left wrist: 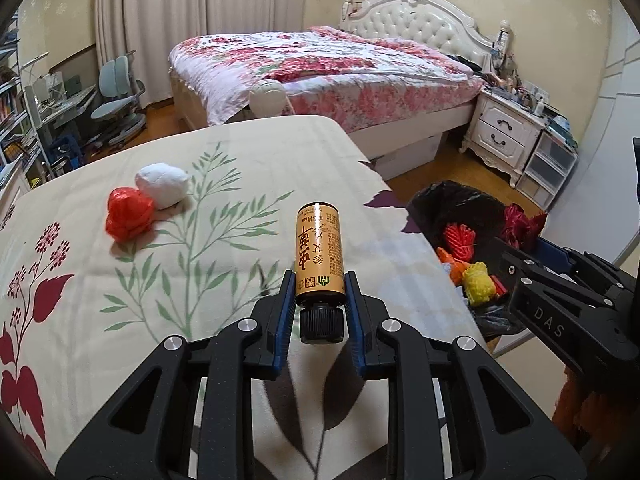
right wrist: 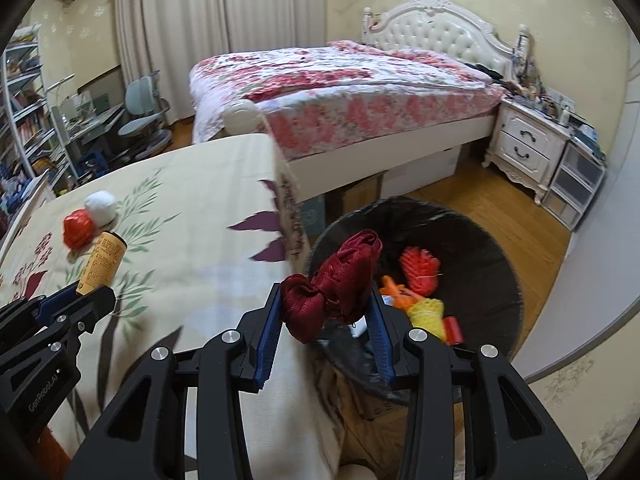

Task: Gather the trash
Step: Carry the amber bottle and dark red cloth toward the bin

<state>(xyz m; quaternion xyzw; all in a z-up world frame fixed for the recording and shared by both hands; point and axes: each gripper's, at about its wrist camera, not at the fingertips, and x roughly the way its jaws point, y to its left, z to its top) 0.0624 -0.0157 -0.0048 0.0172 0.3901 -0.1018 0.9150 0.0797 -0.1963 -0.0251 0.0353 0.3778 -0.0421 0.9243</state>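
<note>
Amber-labelled and black-capped, the bottle (left wrist: pixel 319 254) sits clamped in the left gripper (left wrist: pixel 319 280), the blue pads pressing its lower body just above the cap. Its long axis runs straight out along the fingers, cap toward the handle, base pointing away and slightly up over the floral tablecloth (left wrist: pixel 208 264). That load hangs over the table, not over the bin.

Further back on the left of the cloth lie two items not yet collected: a crumpled red plastic wad (left wrist: pixel 129 219) and a white paper ball (left wrist: pixel 161 185), touching each other, well apart from both grippers.

The table edge runs between the two tools. Beyond and below it stands the black-lined trash bin (right wrist: pixel 492 248), on the wooden floor beside the table. It already holds an orange-red net (right wrist: pixel 419 270), a yellow net (right wrist: pixel 430 314) and other small scraps.

The right gripper (right wrist: pixel 326 316) is closed on a bundle of dark red mesh fabric (right wrist: pixel 340 284), which bulges above and ahead of the pads. This gripper hangs at the table's corner, pitched downward, with the bundle over the near rim of the bin's mouth.

Judgement: the right hand is the nearer to the bin and needs only a short carry forward before release; the left must cross the table edge rightward. The release should be clear of the near rim, or the fabric may catch on it.
</note>
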